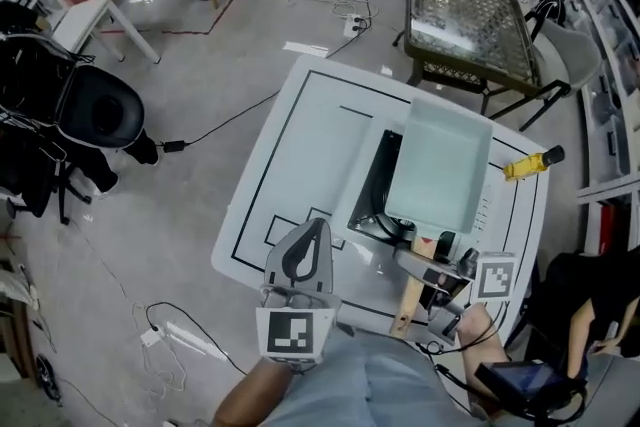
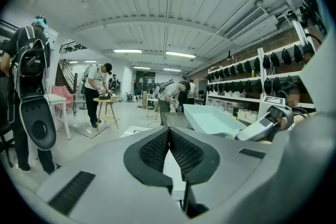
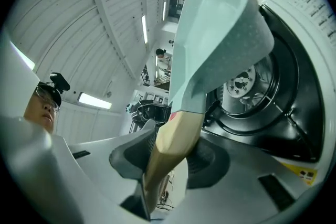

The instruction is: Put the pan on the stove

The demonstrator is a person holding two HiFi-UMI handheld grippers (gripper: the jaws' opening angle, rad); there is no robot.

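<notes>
The right gripper's point(image 3: 170, 160) fingers point(image 3: 131, 157) are clamped on the pan's wooden handle point(image 3: 176, 136), one pad on each side of it. From that grip the pale green rectangular pan point(image 3: 215, 34) reaches out over the stove point(image 3: 262, 97), with the round burner point(image 3: 244, 81) showing just past its underside. Whether the pan touches the stove cannot be told.

The left gripper's point(image 2: 169, 136) fingers point(image 2: 155, 152) are pressed together with nothing between them. In the head view this gripper point(image 1: 315, 230) sits left of the stove point(image 1: 372, 190) and just beside its near corner, over the marked lines of the white tabletop point(image 1: 262, 177).

In that view the pan point(image 1: 440, 165) covers the stove's right part. Its handle point(image 1: 410, 295) slants back to the right gripper point(image 1: 432, 260) at the stove's near edge. A yellow tool point(image 1: 530, 163) lies on the tabletop to the right of the stove. A wire-mesh stand point(image 1: 465, 10) stands on the floor beyond it.
</notes>
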